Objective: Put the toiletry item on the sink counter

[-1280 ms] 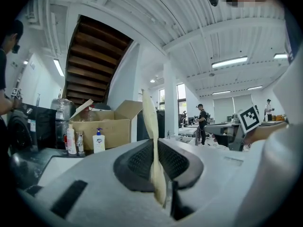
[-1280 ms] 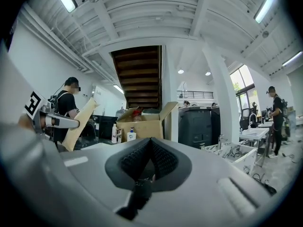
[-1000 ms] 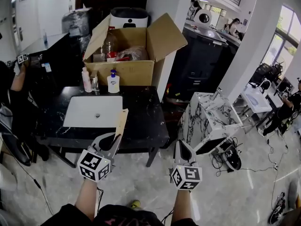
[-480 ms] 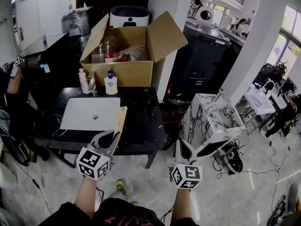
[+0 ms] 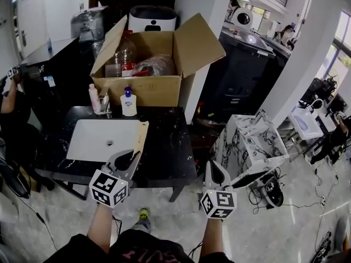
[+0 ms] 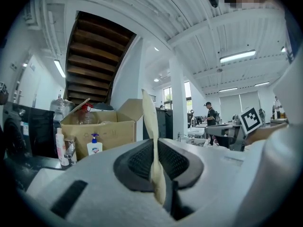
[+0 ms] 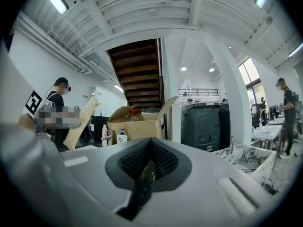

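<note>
**Thin packet pinched by one end, short of the sink worktop**

The left tongs (image 5: 128, 161) pinch the lower end of a flat, cream-coloured toiletry packet (image 5: 141, 139), which stands upright and is not yet set on the black marbled worktop (image 5: 164, 147). The right tongs (image 5: 215, 171) are pressed together on nothing. Held by so little, the thin packet could swing or slip free on the way. It could also land in the white rectangular basin (image 5: 93, 141) instead of on the dark stone beside it. A white pump bottle (image 5: 129, 103) and a slim pink bottle (image 5: 92, 97) stand at the back edge, before an open brown cardboard box (image 5: 148, 90). A glossy grey floor and a white veined cabinet (image 5: 247, 141) lie to the right, with people at work beyond.
</note>
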`<state>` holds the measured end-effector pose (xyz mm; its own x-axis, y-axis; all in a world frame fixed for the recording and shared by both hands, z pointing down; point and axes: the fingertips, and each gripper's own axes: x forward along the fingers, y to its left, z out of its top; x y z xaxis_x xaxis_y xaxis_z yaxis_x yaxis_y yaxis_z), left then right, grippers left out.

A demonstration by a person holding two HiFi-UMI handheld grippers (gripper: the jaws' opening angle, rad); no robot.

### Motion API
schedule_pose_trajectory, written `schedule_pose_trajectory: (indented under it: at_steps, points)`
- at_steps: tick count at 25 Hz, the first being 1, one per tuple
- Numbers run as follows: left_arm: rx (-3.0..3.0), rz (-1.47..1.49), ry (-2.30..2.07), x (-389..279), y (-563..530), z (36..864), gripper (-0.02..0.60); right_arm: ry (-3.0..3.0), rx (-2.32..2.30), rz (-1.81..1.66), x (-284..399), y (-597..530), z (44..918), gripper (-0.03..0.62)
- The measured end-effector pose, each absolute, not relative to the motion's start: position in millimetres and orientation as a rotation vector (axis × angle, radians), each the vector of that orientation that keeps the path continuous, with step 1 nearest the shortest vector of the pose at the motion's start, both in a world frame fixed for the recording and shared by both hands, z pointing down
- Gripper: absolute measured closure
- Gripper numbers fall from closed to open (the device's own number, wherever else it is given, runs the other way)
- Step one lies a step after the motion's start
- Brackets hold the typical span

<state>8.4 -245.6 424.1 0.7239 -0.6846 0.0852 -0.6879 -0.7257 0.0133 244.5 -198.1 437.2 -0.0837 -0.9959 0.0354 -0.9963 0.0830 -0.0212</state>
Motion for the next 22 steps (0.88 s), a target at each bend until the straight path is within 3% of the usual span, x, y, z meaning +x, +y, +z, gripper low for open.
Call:
schedule_pose_trajectory:
  at_steps: [22]
  points:
    - [2.897,0.063,-1.056,-4,-414,413,0.554,-2.228,2.159,0.021,224,-356,417,0.580]
